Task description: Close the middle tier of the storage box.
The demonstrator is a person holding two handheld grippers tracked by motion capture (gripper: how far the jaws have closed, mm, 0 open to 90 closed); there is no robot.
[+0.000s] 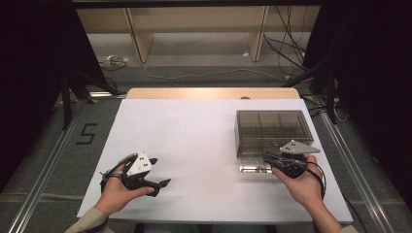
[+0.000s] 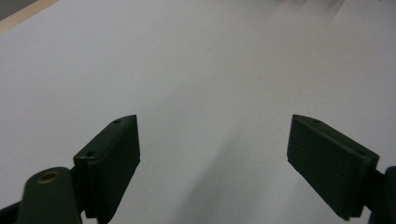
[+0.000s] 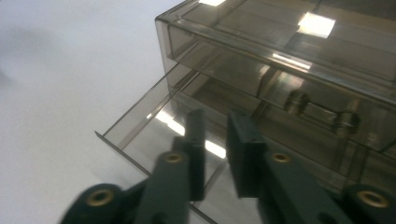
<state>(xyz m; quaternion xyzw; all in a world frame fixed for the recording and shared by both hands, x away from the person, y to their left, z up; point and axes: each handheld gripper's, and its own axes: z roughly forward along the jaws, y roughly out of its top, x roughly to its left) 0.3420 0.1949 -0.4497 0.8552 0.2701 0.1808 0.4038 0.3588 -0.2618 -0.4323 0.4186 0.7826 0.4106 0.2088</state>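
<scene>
A smoky transparent drawer box stands on the right half of the white table, toward its far side, with its lowest drawer pulled part-way out toward the person. The right tool sits at that open drawer, held in the right hand from the near side. In the right gripper view the drawer's clear floor and thin side wall lie under and beside the two black jaws, which stand nearly together with a narrow gap between them. They appear to be pressed together rather than pinching anything: I see no handle or object between the pads, though the blur at the tips leaves that a little unsure. The tool seems placed low and level so that it can work the drawer's front edge, pulling or pushing it along the table, without lifting the box.

The left tool rests on the near left part of the table, well apart from the box, cradled in the left hand. Its jaws are spread wide over bare white surface, holding nothing. It looks parked out of the way, leaving the drawer work to the right hand alone.

Small round things show dimly through the wall of an upper drawer.
</scene>
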